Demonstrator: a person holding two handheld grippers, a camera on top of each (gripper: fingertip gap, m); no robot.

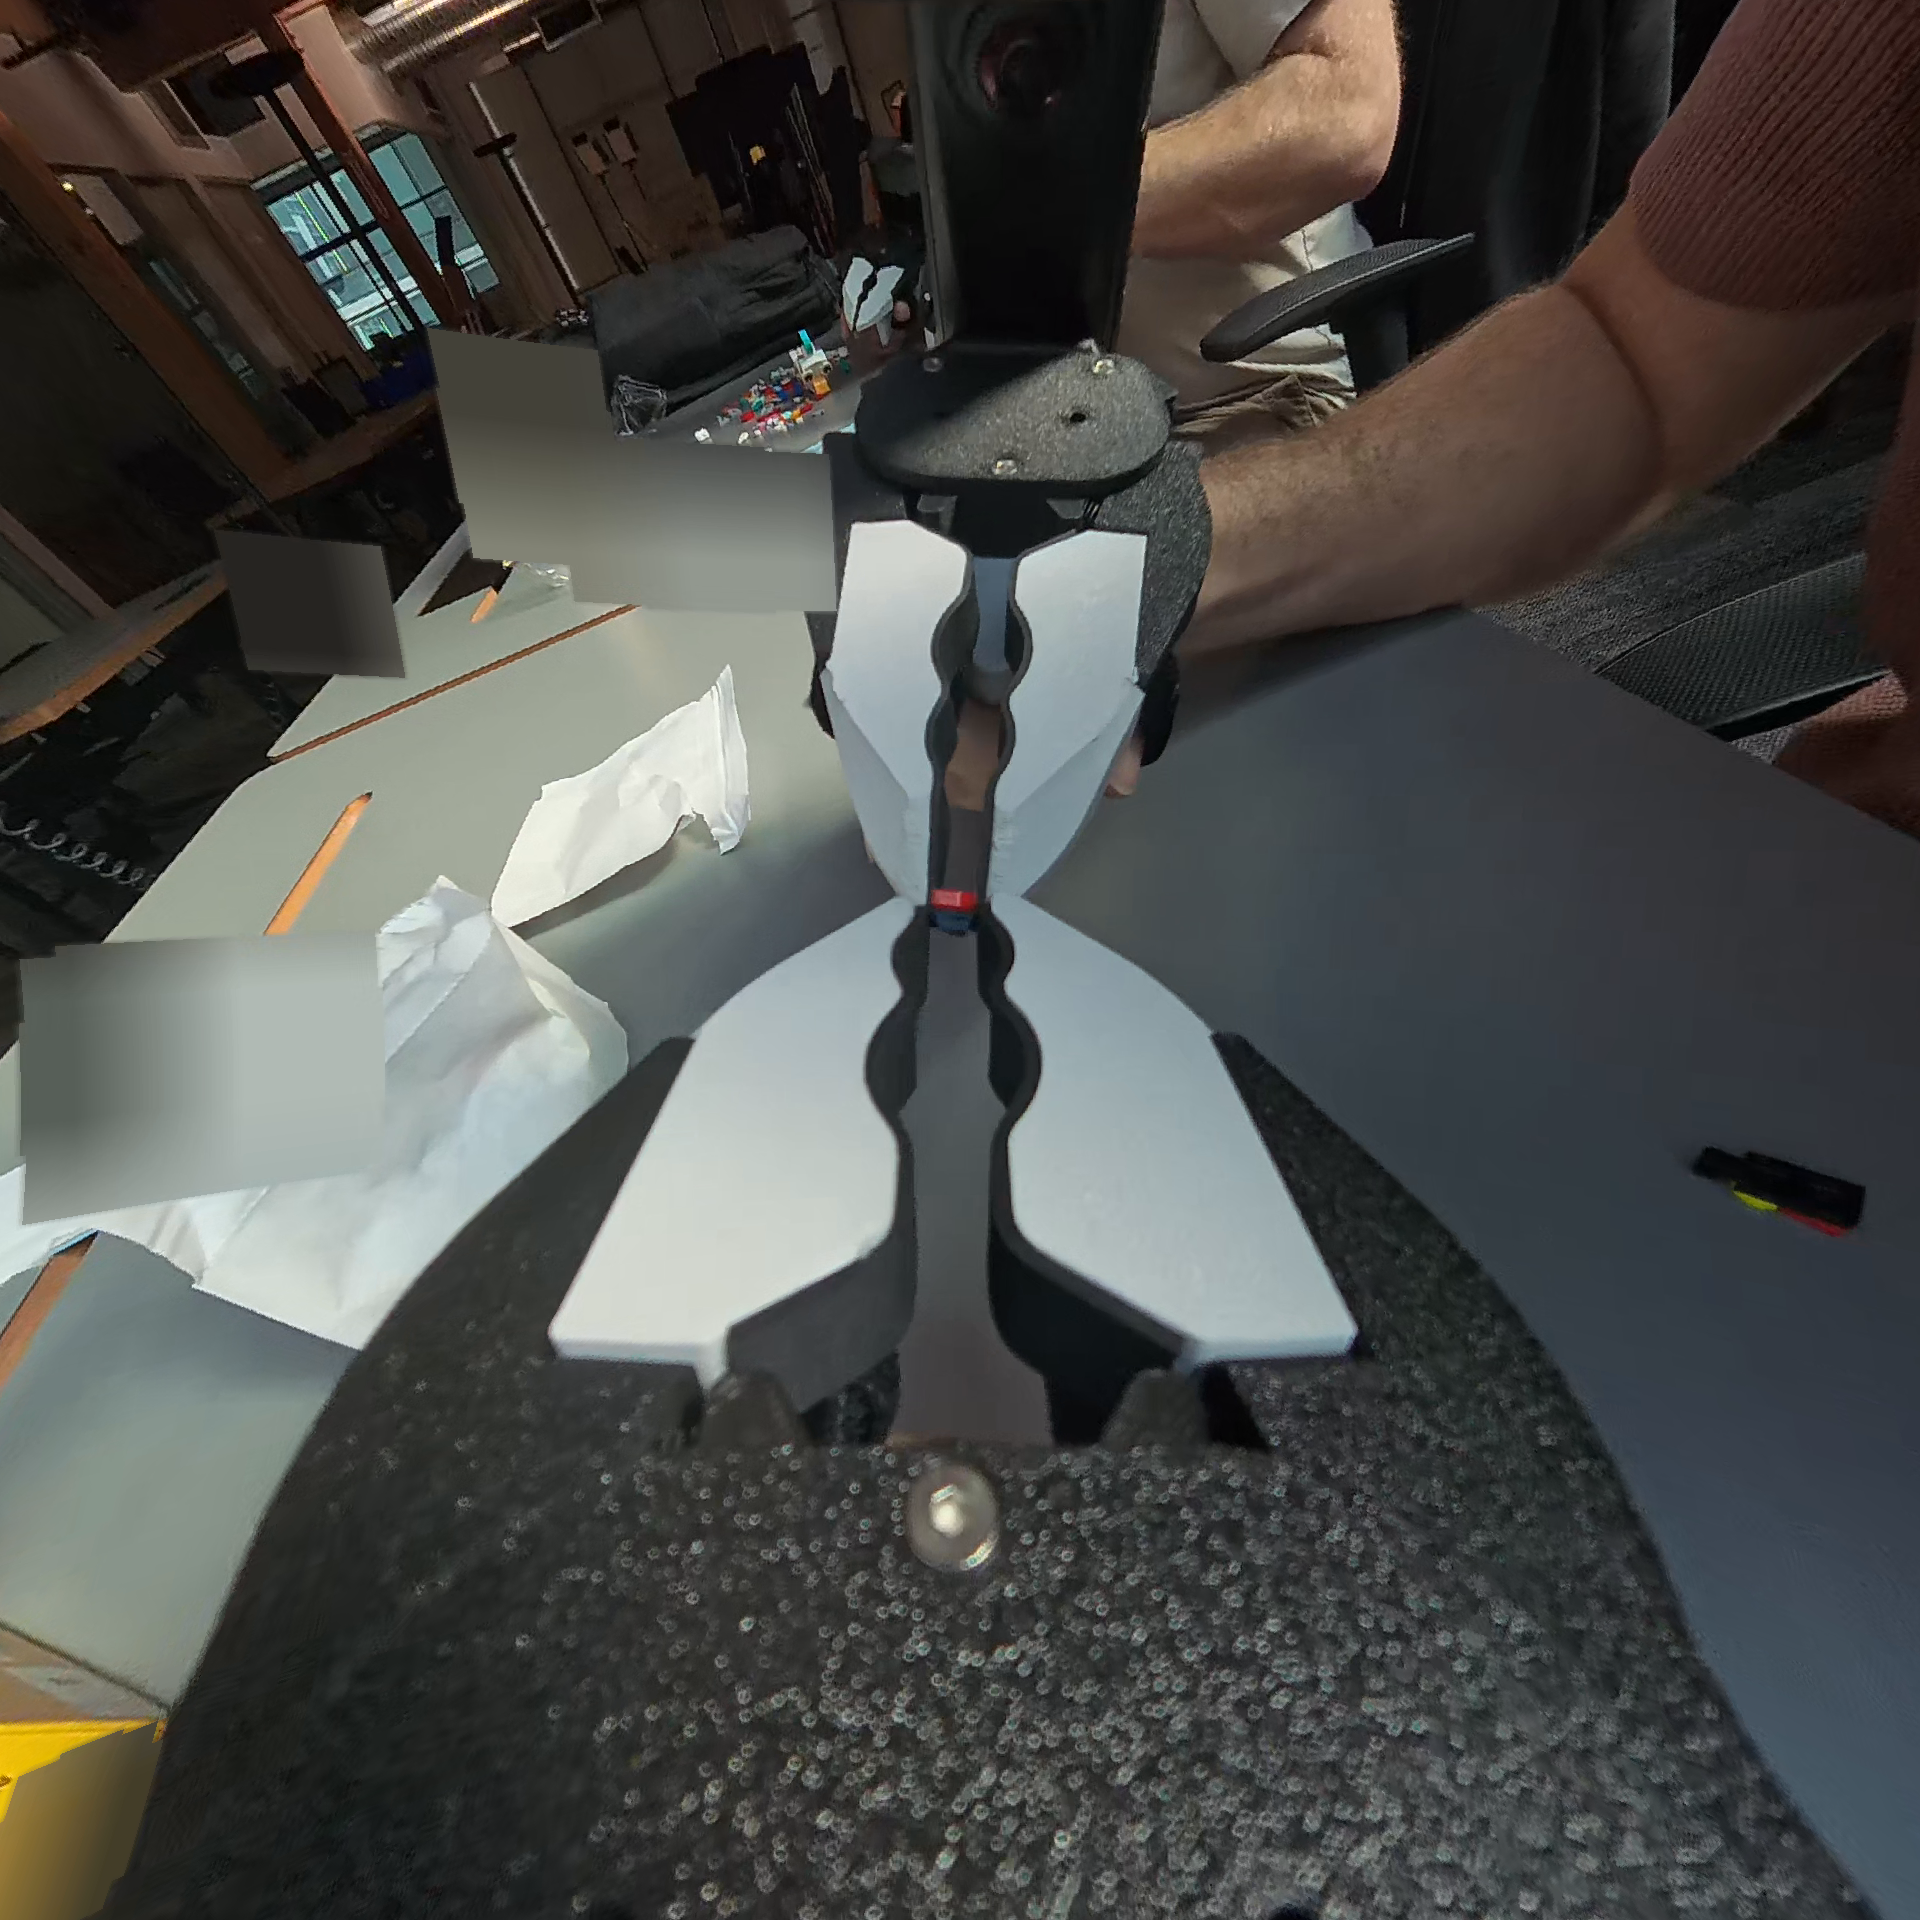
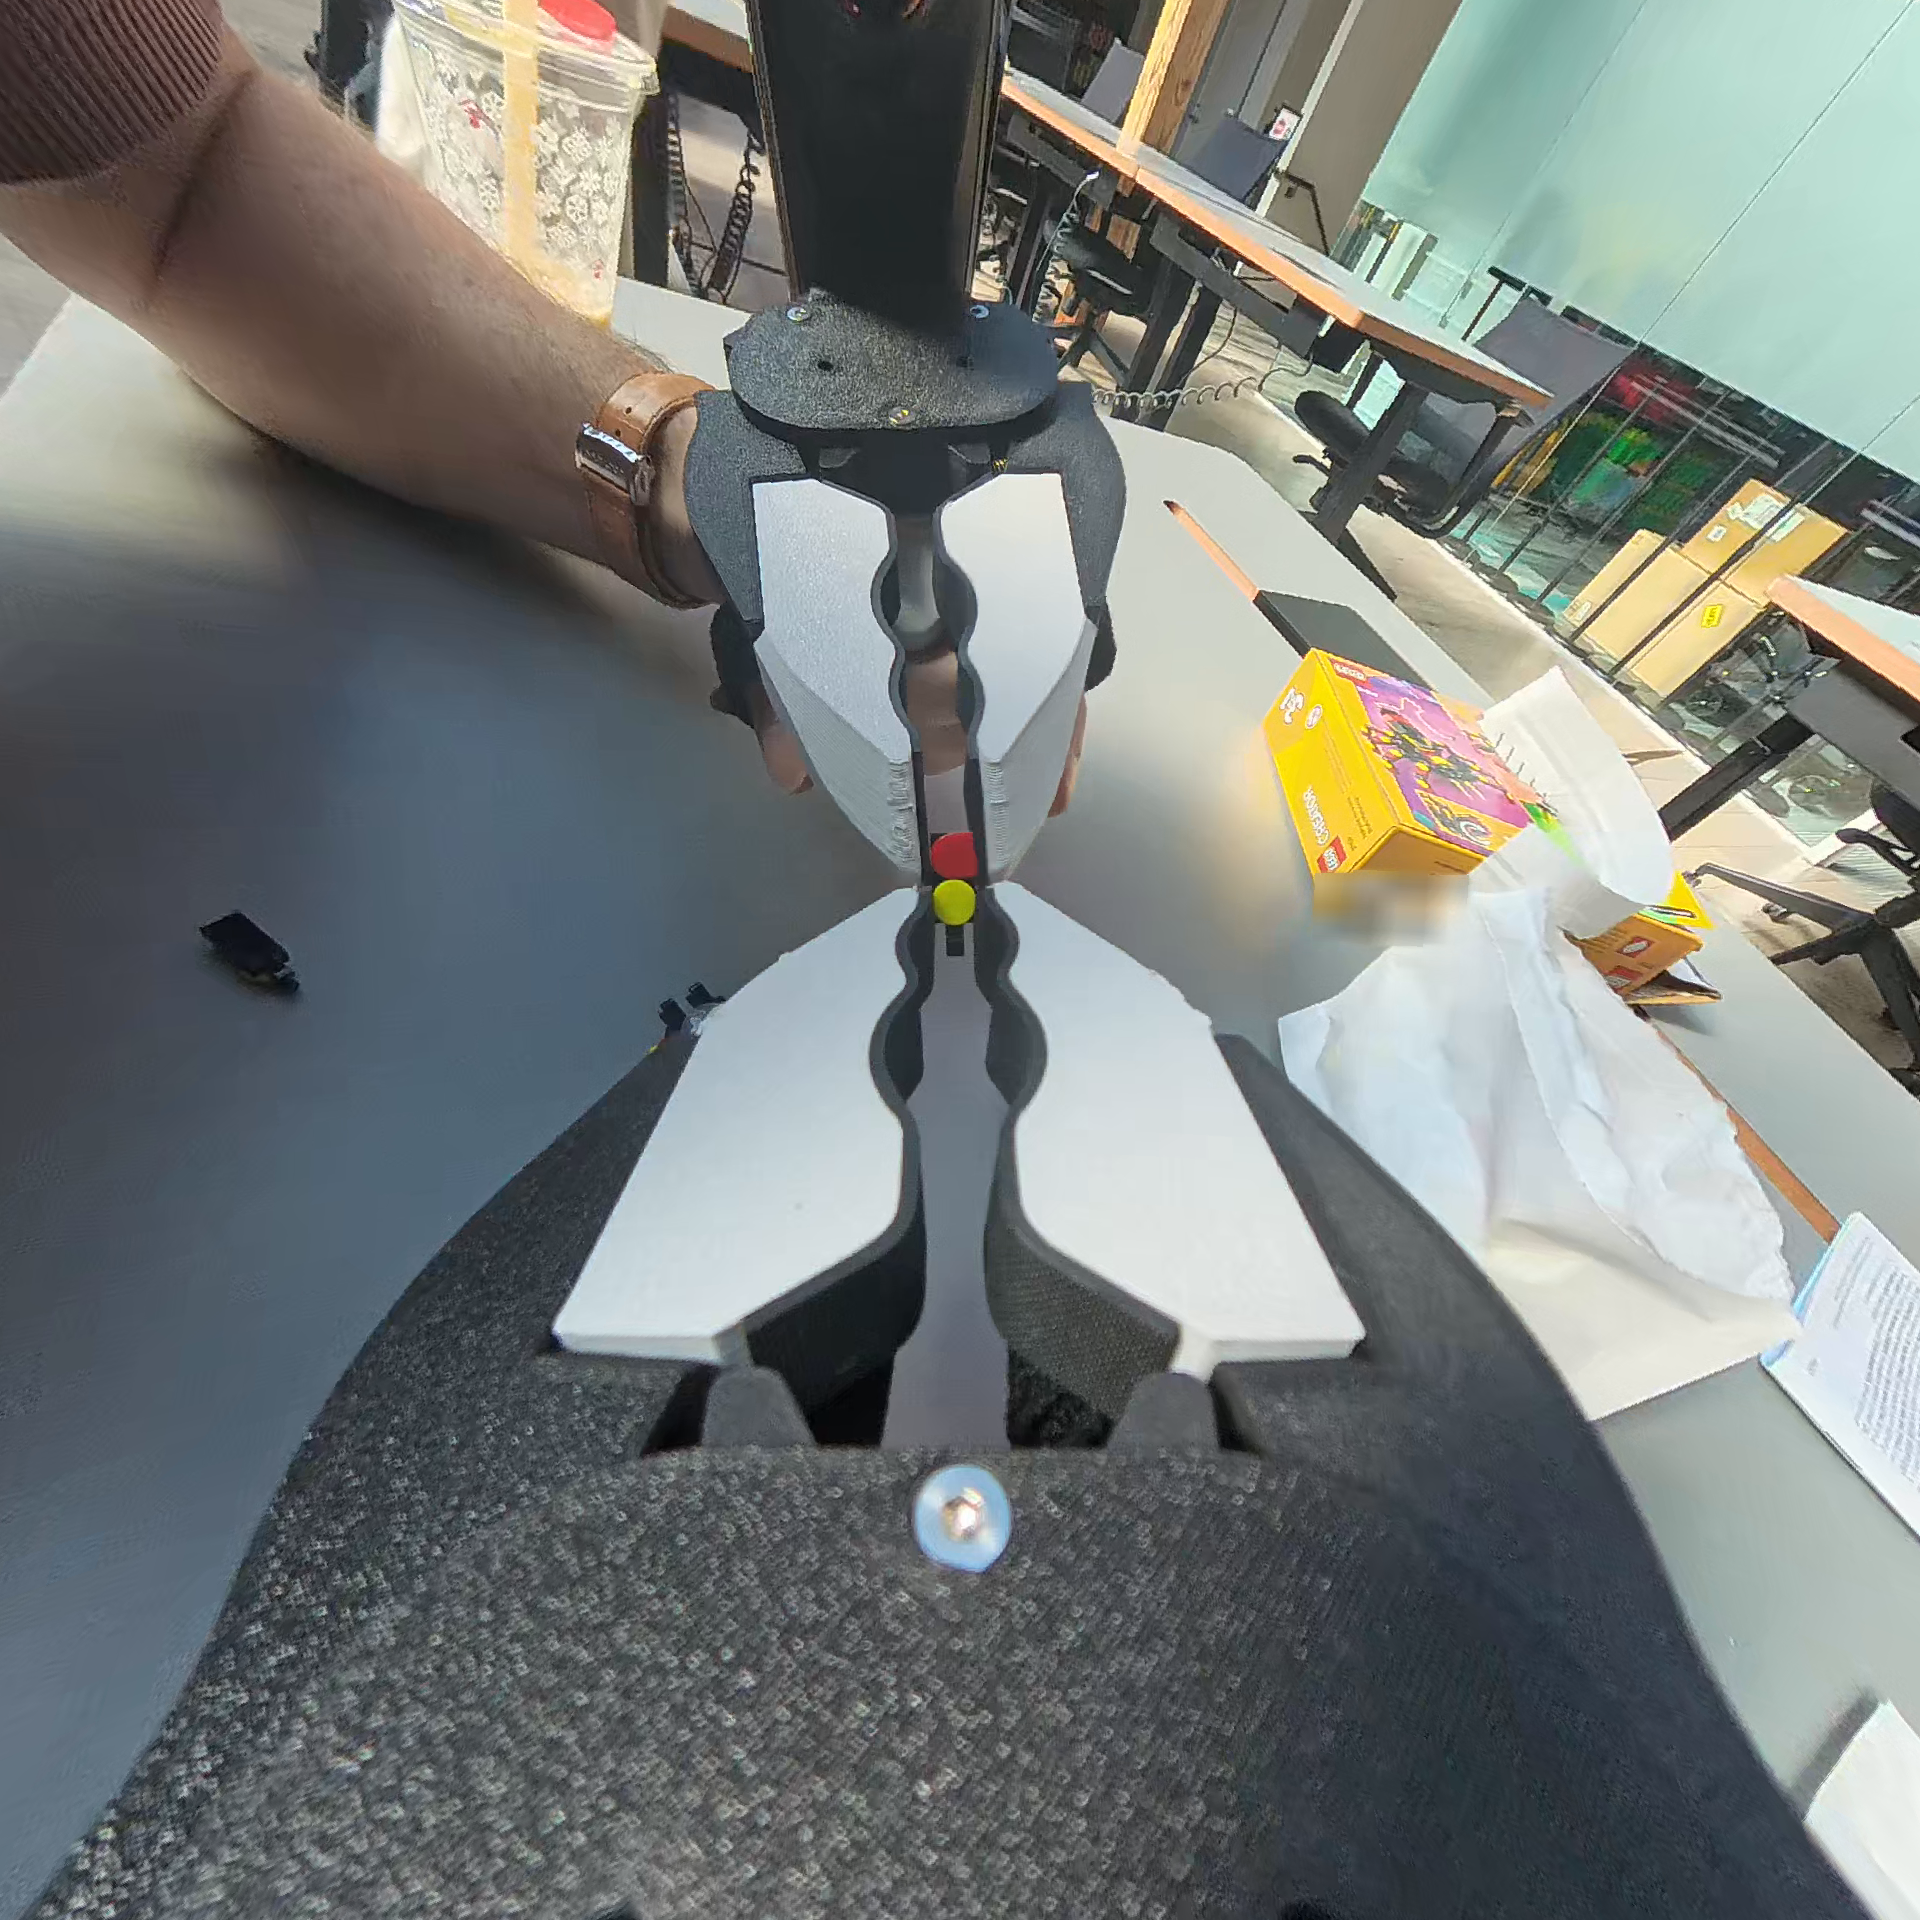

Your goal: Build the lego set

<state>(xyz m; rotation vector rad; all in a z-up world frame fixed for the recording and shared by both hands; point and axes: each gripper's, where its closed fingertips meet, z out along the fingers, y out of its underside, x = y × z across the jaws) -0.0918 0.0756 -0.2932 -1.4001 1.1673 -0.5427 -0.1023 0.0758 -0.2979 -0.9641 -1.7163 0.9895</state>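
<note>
My two tongs meet tip to tip above the grey surface (image 1: 1455, 831). My left tongs (image 1: 953, 925) are pinching a small piece with a red top (image 1: 954, 900), and my right tongs (image 2: 953, 914) are pinching a small piece with a yellow round end (image 2: 953, 902); the two pieces are touching or nearly so, between the opposing tips.

Around the meeting point the surface lies bare on my right tongs' left side, with only a small black piece (image 2: 249, 951) resting there, well apart. The left wrist view shows a black strip with yellow and red bits (image 1: 1779, 1191) lying alone, with the curved surface edge beyond it.

Crumpled white paper bags (image 2: 1538, 1122) crowd the other side. Next to them a yellow lego box (image 2: 1392, 779) lies on the surface; I cannot tell what is inside.

Only the right wrist view shows the box, a printed sheet (image 2: 1860, 1382) at the surface edge and a clear plastic tub (image 2: 520, 135) behind my forearm. Only the left wrist view shows a scatter of coloured bricks (image 1: 779, 400) on a farther surface.
</note>
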